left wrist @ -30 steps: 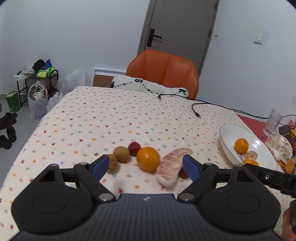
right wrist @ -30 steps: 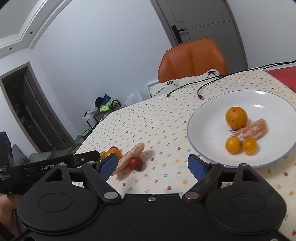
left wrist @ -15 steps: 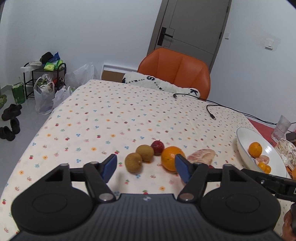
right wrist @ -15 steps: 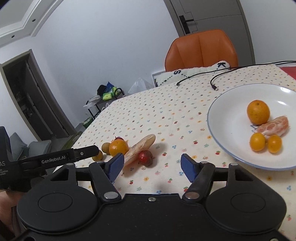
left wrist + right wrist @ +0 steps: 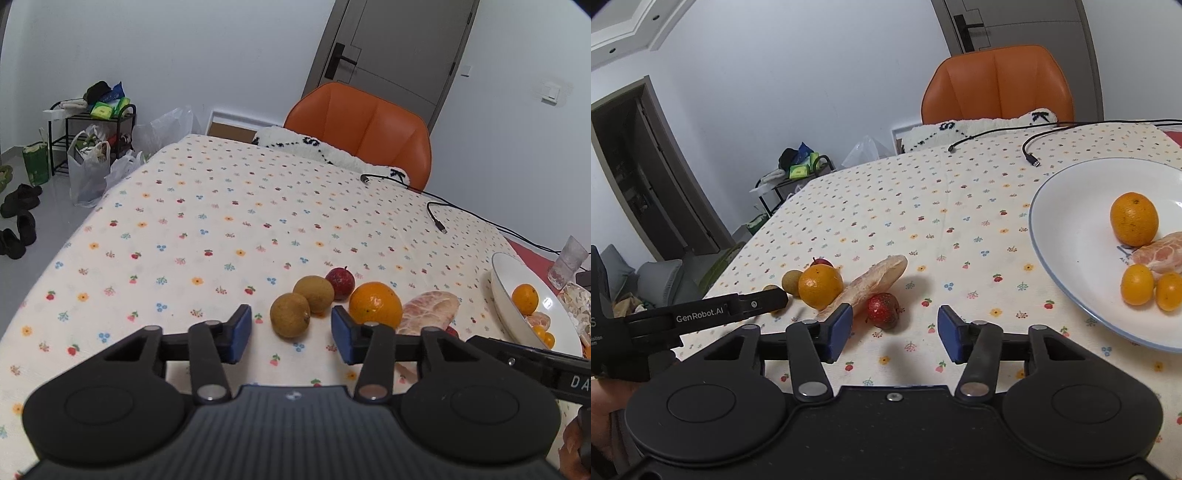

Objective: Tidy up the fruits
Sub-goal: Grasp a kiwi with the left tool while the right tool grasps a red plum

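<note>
Fruit lies in a small cluster on the desk [image 5: 221, 206], which is covered with a cream cloth printed with little flowers and cherries. The left tongs [image 5: 291, 334] hang just above the cloth with their blue pads parted and nothing between them; the nearer brown longan [image 5: 290, 320] sits just ahead of the gap, closer to the left pad. A second longan [image 5: 314, 294] touches it from behind, and a small red fruit [image 5: 340, 283] lies just beyond that. Ahead of the right pad sits an orange [image 5: 375, 305], and to its right a peeled pomelo segment [image 5: 428, 312] lies lengthwise on the cloth.

The right tongs [image 5: 894, 334] are also spread apart and empty, low over the cloth. Just ahead of their gap, toward the left pad, lies another red fruit [image 5: 882, 310], touching the near end of the pomelo segment. The orange and both longans lie farther to the left of them, near the tip of the left tongs.

Off to the right of the right tongs stands a white plate [image 5: 1067, 206] holding a mandarin [image 5: 1134, 219], a peeled citrus piece [image 5: 1161, 254] and two kumquats [image 5: 1137, 284]. Beyond the desk stands an orange chair [image 5: 360, 125], and a black cable [image 5: 436, 214] trails across the far side.
</note>
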`<state>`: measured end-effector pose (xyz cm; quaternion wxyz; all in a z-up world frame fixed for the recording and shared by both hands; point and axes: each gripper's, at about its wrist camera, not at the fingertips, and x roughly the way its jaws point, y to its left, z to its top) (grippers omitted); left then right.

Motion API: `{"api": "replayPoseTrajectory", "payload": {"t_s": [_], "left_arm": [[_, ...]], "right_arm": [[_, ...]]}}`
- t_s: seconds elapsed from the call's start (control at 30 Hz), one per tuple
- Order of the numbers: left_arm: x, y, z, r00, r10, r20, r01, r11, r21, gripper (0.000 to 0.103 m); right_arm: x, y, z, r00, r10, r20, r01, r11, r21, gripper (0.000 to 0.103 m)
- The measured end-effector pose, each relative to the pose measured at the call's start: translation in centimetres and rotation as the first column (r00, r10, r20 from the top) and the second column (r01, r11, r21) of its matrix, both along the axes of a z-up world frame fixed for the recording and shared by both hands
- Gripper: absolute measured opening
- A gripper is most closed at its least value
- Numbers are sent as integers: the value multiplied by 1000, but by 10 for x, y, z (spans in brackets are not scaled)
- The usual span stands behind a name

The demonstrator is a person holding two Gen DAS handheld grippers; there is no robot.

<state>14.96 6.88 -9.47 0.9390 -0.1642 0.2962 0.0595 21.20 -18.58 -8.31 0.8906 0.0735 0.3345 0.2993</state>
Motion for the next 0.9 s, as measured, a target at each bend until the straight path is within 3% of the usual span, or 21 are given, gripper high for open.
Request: {"api": "replayPoseTrajectory", "payload": {"t_s": [0.1, 0.27, 0.43, 0.9], "left_arm": [[1, 1, 0, 1000, -1, 3, 1, 1000, -4, 40], [5, 1, -1, 1000, -9, 2, 9, 1000, -16, 22], [5, 0, 1, 1000, -11, 3, 11, 1000, -23, 22], [-4, -23, 19, 998, -49, 42, 49, 999, -5, 22]], "right_arm": [[3, 3, -2, 1000, -1, -4, 1, 1000, -2, 50], [6, 8, -6, 1000, 8, -15, -8, 1000, 1, 45], [8, 10, -9, 999, 30, -25, -29, 999, 13, 18], [-5, -14, 1, 1000, -3, 6, 3, 999, 42, 16]]}}
